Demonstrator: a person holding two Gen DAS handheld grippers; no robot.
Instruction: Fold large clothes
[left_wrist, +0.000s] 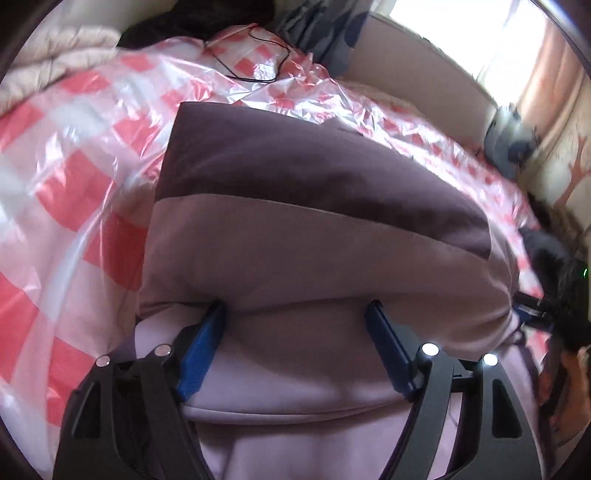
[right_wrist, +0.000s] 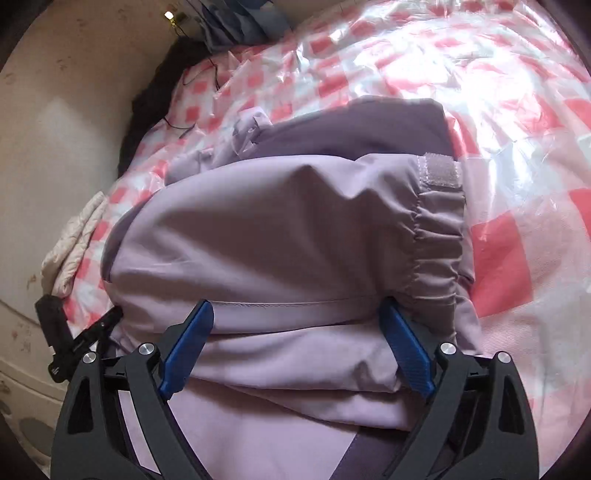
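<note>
A lilac and dark purple jacket (left_wrist: 295, 243) lies folded in a thick bundle on a bed with a red-and-white checked plastic sheet (left_wrist: 74, 184). My left gripper (left_wrist: 295, 306) is open, its blue fingers (left_wrist: 205, 343) astride a fold of the jacket, tips under the bundle's edge. In the right wrist view the jacket (right_wrist: 277, 236) shows an elastic cuff with a velcro tab (right_wrist: 441, 173) on top. My right gripper (right_wrist: 297, 304) is open too, its blue fingers (right_wrist: 406, 350) wide apart around a thick fold. The other gripper's black tip (right_wrist: 96, 326) shows at the left.
A black cable (left_wrist: 255, 55) lies on the sheet at the far end. Dark and grey-blue clothes (left_wrist: 321, 33) are piled by the headboard. A beige quilt (left_wrist: 55, 55) sits at the far left. A wall (right_wrist: 62, 110) borders the bed.
</note>
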